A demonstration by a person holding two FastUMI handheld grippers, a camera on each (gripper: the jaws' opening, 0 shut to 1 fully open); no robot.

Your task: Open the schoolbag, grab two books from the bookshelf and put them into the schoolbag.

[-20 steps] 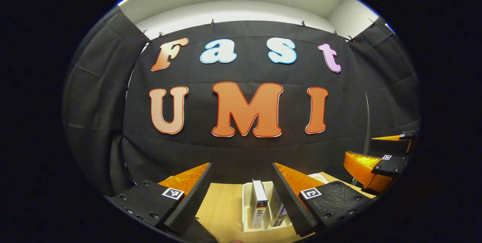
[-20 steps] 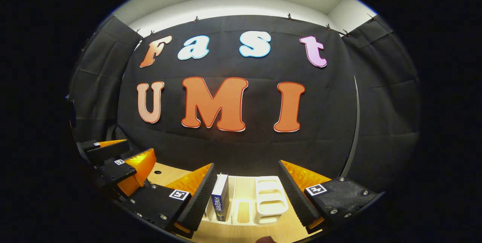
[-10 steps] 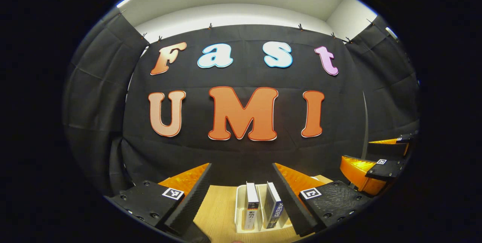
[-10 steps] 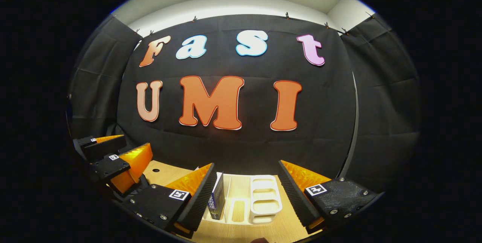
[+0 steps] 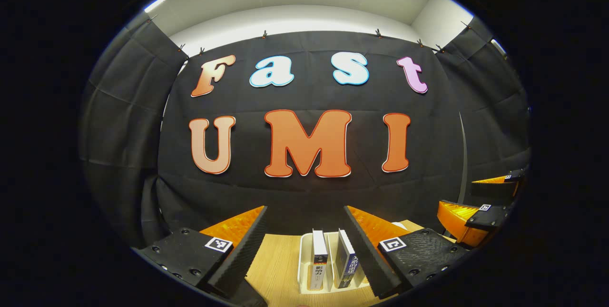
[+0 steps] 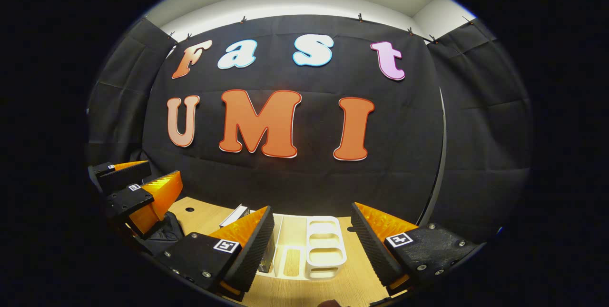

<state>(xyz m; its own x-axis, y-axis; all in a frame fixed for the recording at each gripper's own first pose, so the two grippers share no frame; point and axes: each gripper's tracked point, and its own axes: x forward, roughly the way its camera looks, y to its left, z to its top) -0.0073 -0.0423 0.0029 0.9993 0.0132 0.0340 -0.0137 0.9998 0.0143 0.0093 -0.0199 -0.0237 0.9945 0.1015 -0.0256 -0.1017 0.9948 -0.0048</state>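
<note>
Pale wooden table [image 5: 280, 269] with white bookshelf [image 6: 325, 250] standing on it

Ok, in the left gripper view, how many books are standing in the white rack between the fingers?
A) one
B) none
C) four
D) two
D: two books stand upright, side by side, in the white rack, seen between the open fingers of the left gripper.

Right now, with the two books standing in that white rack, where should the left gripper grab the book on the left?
Probably the top edge of the left book, coming from above and in front. It stands upright in the white rack, spine facing the left gripper, with the other book leaning close beside it. The open fingers could straddle its thin width there.
</note>
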